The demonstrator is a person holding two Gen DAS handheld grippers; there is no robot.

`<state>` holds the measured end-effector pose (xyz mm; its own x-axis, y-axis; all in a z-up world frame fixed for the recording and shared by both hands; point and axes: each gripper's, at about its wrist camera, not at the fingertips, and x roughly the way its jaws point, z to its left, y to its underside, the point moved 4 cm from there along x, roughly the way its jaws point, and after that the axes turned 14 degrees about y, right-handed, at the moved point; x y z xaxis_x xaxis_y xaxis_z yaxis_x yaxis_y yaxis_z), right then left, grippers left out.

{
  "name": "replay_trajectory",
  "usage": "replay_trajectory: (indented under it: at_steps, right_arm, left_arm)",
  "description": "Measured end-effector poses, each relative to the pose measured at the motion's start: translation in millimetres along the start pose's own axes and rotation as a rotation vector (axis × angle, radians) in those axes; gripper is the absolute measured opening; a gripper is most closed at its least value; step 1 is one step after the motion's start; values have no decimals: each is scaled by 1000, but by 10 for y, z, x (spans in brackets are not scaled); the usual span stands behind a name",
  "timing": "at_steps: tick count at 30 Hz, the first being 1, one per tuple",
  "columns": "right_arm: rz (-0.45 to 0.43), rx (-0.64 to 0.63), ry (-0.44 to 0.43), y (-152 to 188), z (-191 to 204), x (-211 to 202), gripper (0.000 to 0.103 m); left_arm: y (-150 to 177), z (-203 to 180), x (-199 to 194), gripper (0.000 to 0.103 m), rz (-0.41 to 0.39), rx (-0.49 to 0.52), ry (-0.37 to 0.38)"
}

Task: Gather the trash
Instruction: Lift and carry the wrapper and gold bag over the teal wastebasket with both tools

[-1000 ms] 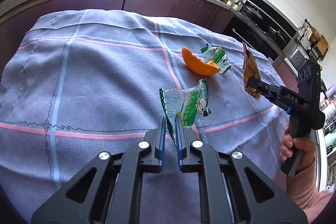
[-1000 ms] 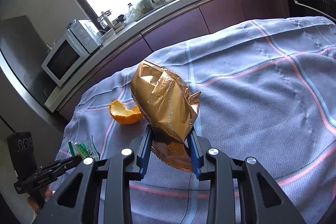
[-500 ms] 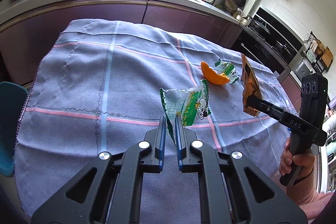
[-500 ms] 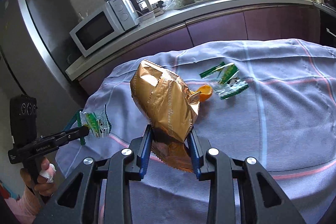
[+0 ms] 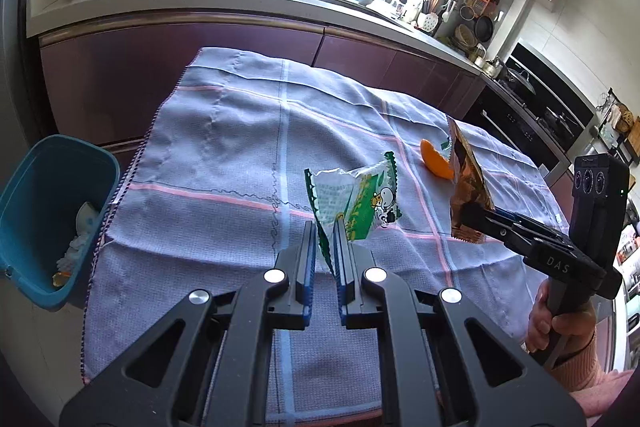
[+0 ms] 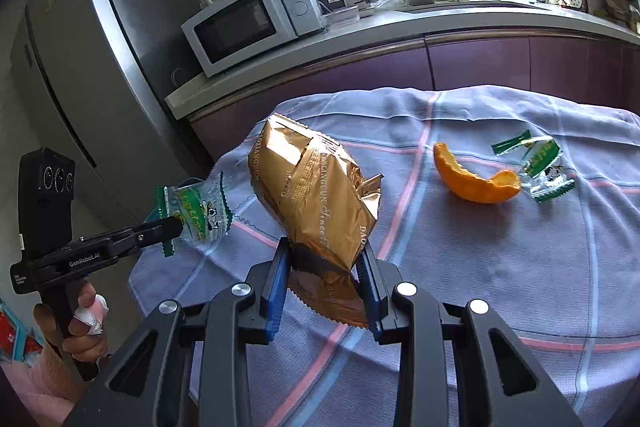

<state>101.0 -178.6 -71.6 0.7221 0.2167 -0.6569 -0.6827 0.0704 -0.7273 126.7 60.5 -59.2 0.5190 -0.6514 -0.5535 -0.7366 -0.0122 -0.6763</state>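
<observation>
While clamped, gold bag (image 6: 316,195) upright.

I see a glossy, crinkled gold foil bag (image 6: 312,195), a shiny clear-and-green plastic wrapper (image 5: 354,203), matt woven cloth (image 5: 224,151) over the worktop, smooth blue plastic bin (image 5: 24,187) at left, and matt black plastic left hand-held gripper (image 5: 323,247).

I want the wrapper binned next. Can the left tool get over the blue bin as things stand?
Probably yes. The left tool holds the green wrapper above the cloth, and the blue bin stands open beside the table's left edge, with nothing between.
</observation>
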Motion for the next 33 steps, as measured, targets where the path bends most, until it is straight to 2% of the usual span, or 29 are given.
replay_trajectory:
  at_steps: [33]
  right_arm:
    - [35, -187, -123, -70, 1074, 304, 31]
  left_arm:
    - [62, 567, -884, 9, -129, -96, -150]
